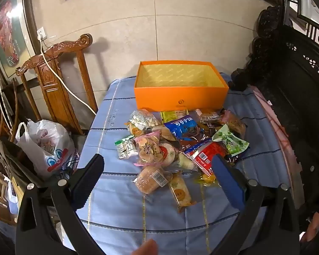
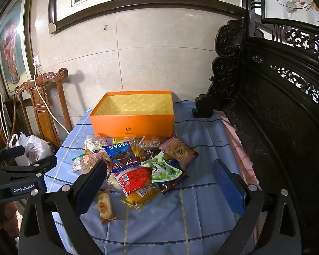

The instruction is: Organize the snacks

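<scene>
A heap of wrapped snacks (image 1: pixel 176 146) lies in the middle of the table (image 1: pixel 121 212), which is covered with a blue checked cloth; the pile sits just in front of an open orange box (image 1: pixel 180 97) whose yellow-lined inside shows nothing in it. Within the pile a blue packet (image 1: pixel 182 126) rests near the box, a red packet (image 1: pixel 204 155) and a green packet (image 1: pixel 231 140) lie toward the right side, a clear bag of round biscuits (image 1: pixel 148 150) sits at the centre, and two pale pastry packs (image 1: pixel 180 193) lie at the near edge, one of them a little apart from the rest. The left gripper (image 1: pixel 159 182) hangs above the near part of the pile, tilted downward, its fingers (image 1: pixel 89 182) spread as wide as they go and holding nothing; no pad touches a packet. The right gripper (image 2: pixel 159 187) hovers the same way over the red packet and the green one, its fingers (image 2: pixel 227 187) fully apart and empty, clear of the snacks below. In the right wrist view the left gripper's black body shows at the left edge. Beside the table on the left stand a carved wooden chair (image 1: pixel 53 78) and a white plastic bag (image 1: pixel 46 146); a dark carved bench back (image 2: pixel 276 116) rises on the right
</scene>
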A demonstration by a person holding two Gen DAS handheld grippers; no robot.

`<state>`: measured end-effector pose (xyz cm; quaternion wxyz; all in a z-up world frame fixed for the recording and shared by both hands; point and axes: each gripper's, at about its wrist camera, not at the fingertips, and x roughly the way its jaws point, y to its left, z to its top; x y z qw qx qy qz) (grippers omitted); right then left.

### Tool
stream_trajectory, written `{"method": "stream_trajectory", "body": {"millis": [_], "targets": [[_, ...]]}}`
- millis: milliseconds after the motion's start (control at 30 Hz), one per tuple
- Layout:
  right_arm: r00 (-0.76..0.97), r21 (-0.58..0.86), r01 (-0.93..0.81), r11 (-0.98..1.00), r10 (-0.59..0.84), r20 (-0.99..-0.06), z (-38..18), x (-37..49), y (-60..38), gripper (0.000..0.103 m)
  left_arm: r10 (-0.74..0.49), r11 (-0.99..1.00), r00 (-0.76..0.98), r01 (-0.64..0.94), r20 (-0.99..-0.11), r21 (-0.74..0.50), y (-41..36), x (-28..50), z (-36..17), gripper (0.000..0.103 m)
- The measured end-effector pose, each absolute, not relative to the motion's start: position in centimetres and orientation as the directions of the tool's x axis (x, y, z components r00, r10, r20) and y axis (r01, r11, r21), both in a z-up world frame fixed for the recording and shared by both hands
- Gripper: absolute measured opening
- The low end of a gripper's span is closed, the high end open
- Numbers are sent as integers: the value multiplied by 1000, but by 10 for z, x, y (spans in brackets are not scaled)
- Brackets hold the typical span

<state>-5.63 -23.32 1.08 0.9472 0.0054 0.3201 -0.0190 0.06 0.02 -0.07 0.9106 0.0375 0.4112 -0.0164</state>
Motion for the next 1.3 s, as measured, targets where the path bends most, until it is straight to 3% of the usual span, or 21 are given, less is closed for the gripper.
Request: {"method": "stream_trajectory", "body": {"millis": [167,667,867,1033,1300], "targets": [[792,0,38,999,-31,-610,9,-54,-231,100,-20,999,613,52,-790,15,0,8,-9,99],[793,4,40,999,-30,-608,9,-51,-232,99,5,1000,605,10,-796,14,12,2,-14,99],[795,1,44,999,-34,-605,8,-45,-233,99,-47,996,546,-36,-836,-79,23,-10,-28,99],[795,16,53,998,-32,-605,8,-48,-236,99,-212,964,585,-7,-783,-267,37,-20,-22,99],[792,11,44,999,-29,-610,9,-46,-235,99,-55,990,620,-65,-783,-121,33,-14,-9,99]]}}
